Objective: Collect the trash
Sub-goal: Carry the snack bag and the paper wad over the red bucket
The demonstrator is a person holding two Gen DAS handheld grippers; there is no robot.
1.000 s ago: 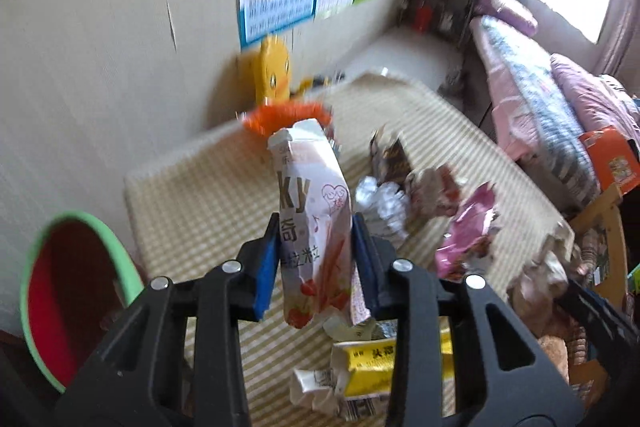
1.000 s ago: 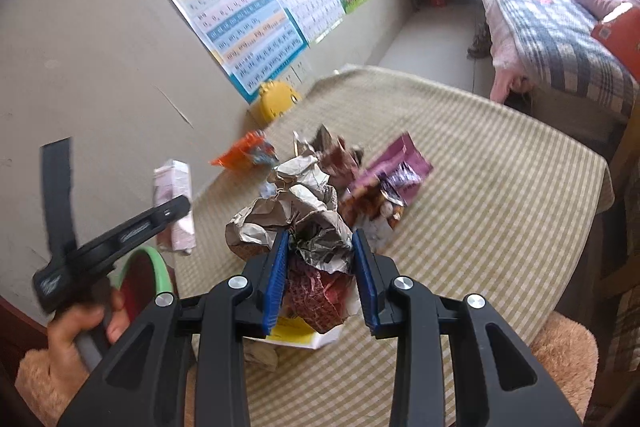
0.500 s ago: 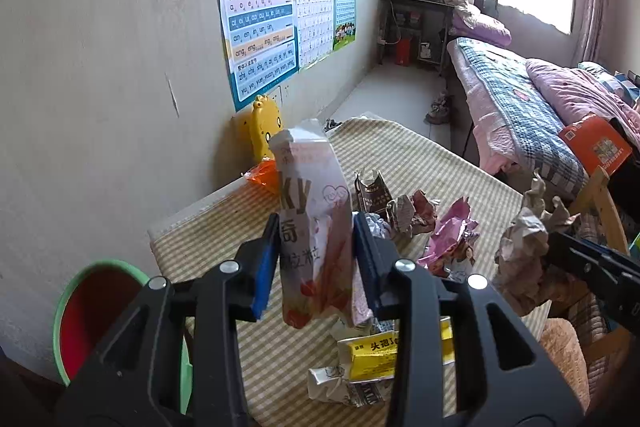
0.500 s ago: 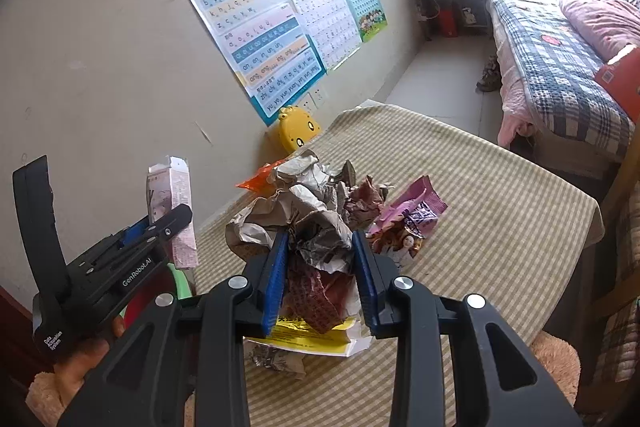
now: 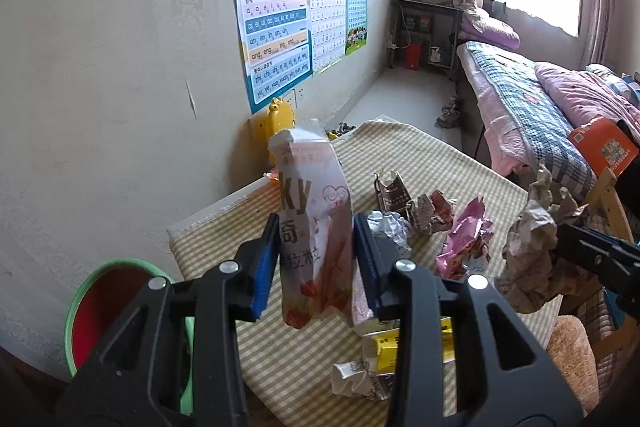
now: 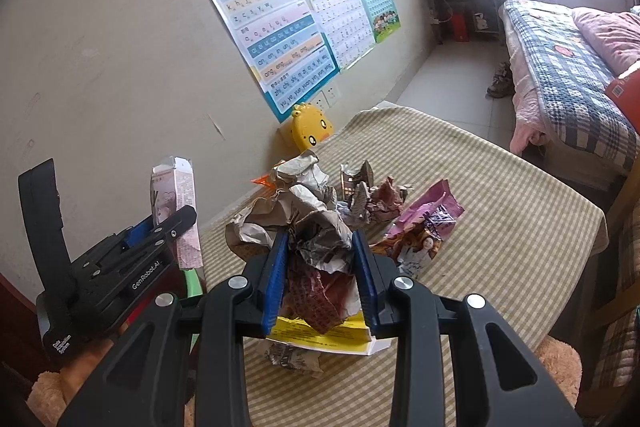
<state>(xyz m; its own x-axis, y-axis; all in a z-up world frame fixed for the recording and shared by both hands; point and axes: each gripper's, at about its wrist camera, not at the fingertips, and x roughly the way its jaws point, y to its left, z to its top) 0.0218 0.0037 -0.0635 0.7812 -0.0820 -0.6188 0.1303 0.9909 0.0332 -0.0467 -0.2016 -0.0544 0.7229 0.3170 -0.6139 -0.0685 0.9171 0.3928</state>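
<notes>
My left gripper (image 5: 314, 259) is shut on a pink and white drink carton (image 5: 314, 215) and holds it upright above the table's left end. The carton also shows in the right wrist view (image 6: 176, 199). My right gripper (image 6: 320, 267) is shut on a wad of crumpled brown paper (image 6: 304, 211), which shows in the left wrist view (image 5: 536, 247) too. A green bin with a red inside (image 5: 104, 303) stands on the floor beside the table, below and left of the carton.
On the checked tablecloth (image 6: 500, 195) lie a pink snack wrapper (image 6: 424, 223), a brown torn wrapper (image 6: 360, 183), a foil ball (image 5: 388, 227), a yellow box (image 6: 320, 339) and an orange wrapper (image 6: 260, 181). A yellow duck toy (image 6: 310, 127) stands by the wall. A bed (image 6: 568, 67) is at right.
Both grippers have lifted with their loads, so the views show more of the wall and room. The carton stays over the table's left end, near the bin.
</notes>
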